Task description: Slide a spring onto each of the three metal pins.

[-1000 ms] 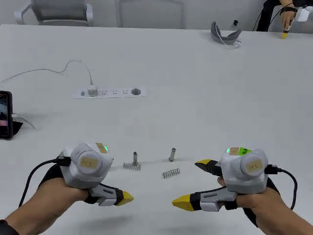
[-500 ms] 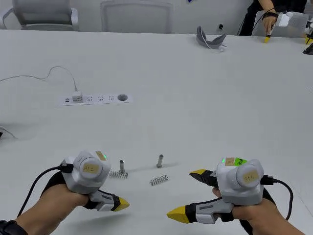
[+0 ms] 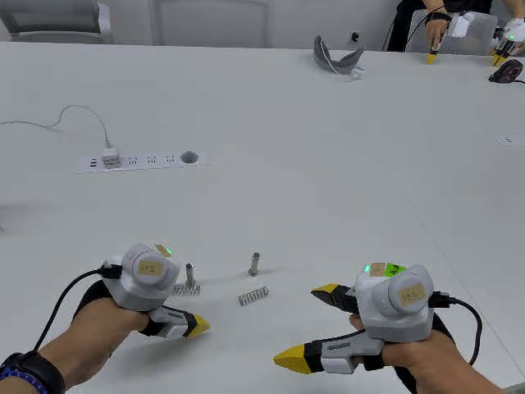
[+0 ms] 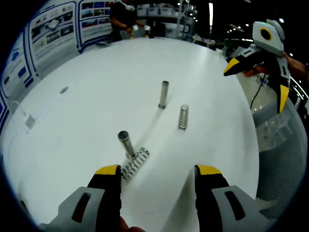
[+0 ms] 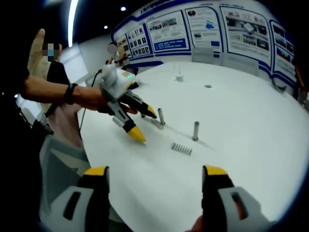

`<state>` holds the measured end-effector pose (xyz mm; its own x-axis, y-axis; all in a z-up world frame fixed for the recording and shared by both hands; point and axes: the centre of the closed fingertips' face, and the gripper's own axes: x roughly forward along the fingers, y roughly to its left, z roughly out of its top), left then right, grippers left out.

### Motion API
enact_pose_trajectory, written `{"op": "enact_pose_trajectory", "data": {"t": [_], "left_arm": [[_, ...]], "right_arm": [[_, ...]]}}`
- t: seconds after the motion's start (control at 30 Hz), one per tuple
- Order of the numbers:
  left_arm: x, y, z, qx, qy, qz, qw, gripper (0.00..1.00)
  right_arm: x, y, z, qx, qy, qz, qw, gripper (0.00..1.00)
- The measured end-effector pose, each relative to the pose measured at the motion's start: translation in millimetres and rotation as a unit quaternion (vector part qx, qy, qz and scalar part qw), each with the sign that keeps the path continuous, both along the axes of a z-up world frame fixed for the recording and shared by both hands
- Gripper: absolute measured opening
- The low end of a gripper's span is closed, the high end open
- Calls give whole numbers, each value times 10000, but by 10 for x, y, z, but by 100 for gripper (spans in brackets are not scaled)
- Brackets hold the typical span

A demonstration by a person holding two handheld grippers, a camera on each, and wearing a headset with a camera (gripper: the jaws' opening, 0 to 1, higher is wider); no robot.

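Two hand-held grippers are in my fists, and both stand wide open with nothing between the jaws. The left hand-held gripper (image 4: 158, 170) hangs low over the tabletop (image 3: 328, 164), and along its jaws I look straight at the near pin (image 4: 126, 143), which stands upright just ahead. The near spring (image 4: 135, 163) lies on its side at that pin's foot, one end at or against the base, the other pointing back toward my left jaw. Further out the far pin (image 4: 164, 94) also stands upright, with the loose spring (image 4: 183, 117) lying flat near it, apart from its base. The right hand-held gripper (image 3: 307, 324) waits off to the right, low over the tabletop and well apart from both springs.

Since a second ago my head has swung, so the whole scene has slid across the head view; that is no move of the parts. What has really changed is the gap on the left, where the hand-held gripper has closed in on the near pin and its spring. The right one has kept about its distance.

No spring is on a pin yet, so I judge the task barely begun, with the left side lining up for a first pick. That spring lies tight by its pin, so the pinch will need care not to knock the pin over.
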<state>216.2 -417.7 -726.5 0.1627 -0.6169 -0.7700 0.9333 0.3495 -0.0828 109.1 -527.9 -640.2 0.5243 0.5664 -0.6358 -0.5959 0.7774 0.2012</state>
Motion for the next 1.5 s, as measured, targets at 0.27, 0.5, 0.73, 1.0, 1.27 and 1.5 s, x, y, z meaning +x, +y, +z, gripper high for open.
{"op": "enact_pose_trajectory", "data": {"t": [0.27,0.5,0.73,1.0,1.27,1.5], "left_arm": [[-30,64,-33,113,-6,-39,9999,56],[54,74,-36,22,50,264,9996,46],[114,104,-74,125,-38,391,9991,32],[174,133,-99,141,-78,778,9968,13],[72,140,-109,116,107,868,9961,11],[-14,223,-97,78,165,942,9954,11]], "right_arm": [[2,-28,2,-7,-4,-39,10000,80],[-4,-2,-15,-15,19,-8,10000,80],[-5,-9,-9,-25,17,-25,10000,80],[-18,-17,-22,-22,39,-41,10000,80],[-34,12,-29,-12,48,-21,10000,80],[-43,30,-41,5,67,-6,10000,80]]}}
